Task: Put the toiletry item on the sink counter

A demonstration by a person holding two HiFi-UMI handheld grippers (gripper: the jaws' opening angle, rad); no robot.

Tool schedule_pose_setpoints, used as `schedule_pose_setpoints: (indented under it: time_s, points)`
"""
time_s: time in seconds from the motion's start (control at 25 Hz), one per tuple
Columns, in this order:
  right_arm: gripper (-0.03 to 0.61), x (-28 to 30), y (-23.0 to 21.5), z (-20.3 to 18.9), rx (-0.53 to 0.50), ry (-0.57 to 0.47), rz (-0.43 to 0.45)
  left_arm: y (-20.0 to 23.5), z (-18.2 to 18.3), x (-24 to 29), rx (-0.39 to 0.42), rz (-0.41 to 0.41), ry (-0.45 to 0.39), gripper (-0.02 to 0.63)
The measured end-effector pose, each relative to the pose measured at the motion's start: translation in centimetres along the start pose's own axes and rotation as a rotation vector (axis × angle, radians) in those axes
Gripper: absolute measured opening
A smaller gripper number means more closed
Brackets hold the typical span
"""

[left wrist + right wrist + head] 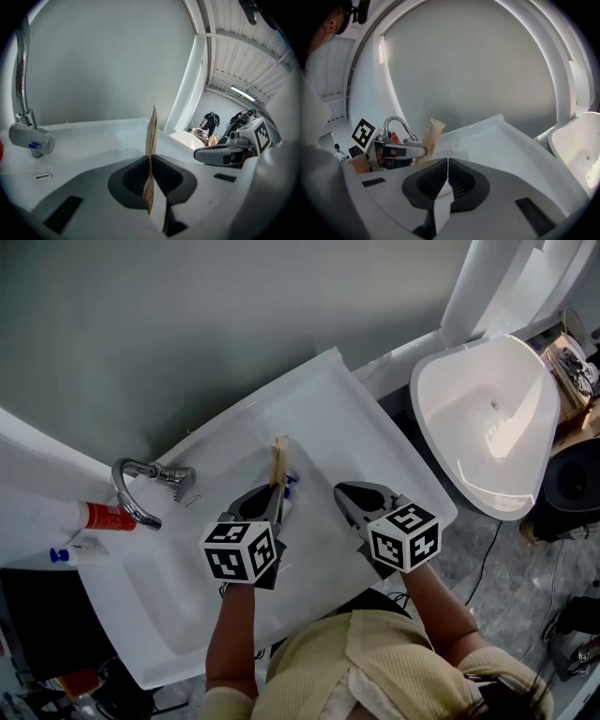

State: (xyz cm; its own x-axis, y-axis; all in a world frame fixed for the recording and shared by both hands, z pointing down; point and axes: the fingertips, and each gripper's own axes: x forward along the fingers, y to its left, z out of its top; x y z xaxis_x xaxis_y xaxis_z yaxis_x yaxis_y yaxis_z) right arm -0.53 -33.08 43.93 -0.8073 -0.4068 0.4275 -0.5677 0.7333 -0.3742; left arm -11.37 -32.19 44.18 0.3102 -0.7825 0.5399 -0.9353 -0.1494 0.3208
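the left gripper (150, 161) has its jaws pressed on a flat tan packet (152, 131), which stands upright between them, most of it above the jaws. the right gripper (447, 164) has its jaws together with nothing clear between them. both hang side by side over the basin of the white sink (328, 409), the packet not on the counter. to the left is the chrome faucet (136, 488), with a red and white tube (103, 517) behind it. a white toilet bowl (487, 427) stands on the right
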Motion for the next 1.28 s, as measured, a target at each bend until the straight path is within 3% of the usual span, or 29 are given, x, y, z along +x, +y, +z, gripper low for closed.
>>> schedule_pose_setpoints:
  time_s: [0.6,1.28]
  points:
    - [0.028,1.8,-2.4,0.0,-0.007,0.040,0.030,2.1,1.1,6.3,0.028,0.065,0.066,0.055]
    - [0.028,3.4,-4.7,-1.4,0.025,0.087,0.037,2.2,2.2,11.6,0.039,0.063,0.103,0.055]
